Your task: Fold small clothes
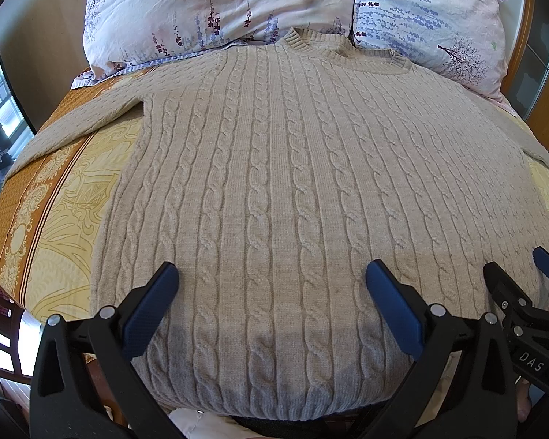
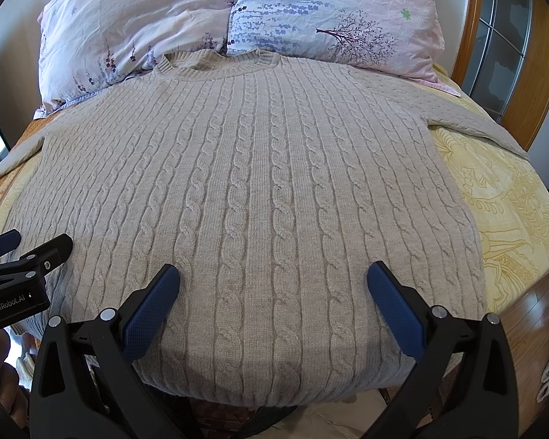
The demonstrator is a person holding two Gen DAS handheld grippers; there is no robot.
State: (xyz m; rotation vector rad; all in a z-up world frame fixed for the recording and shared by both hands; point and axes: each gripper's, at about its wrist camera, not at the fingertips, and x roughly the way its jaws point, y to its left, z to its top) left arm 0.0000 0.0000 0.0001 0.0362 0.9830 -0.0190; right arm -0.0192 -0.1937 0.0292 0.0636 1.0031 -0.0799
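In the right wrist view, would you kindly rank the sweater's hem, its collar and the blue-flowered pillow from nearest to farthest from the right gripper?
From the right gripper:
1. Hem: nearest, at the sweater's near edge, below the open fingers.
2. Collar: at the sweater's far end.
3. Pillow: farthest, behind the collar, to the right.

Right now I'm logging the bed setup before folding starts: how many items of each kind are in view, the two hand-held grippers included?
Cable-knit sweater: 1, beige, spread flat.
Floral pillows: 2, one left, one right.
Patterned yellow bedspread: 1.
Hand-held grippers: 2, left hand-held gripper and right hand-held gripper, both open.
Total: 6.
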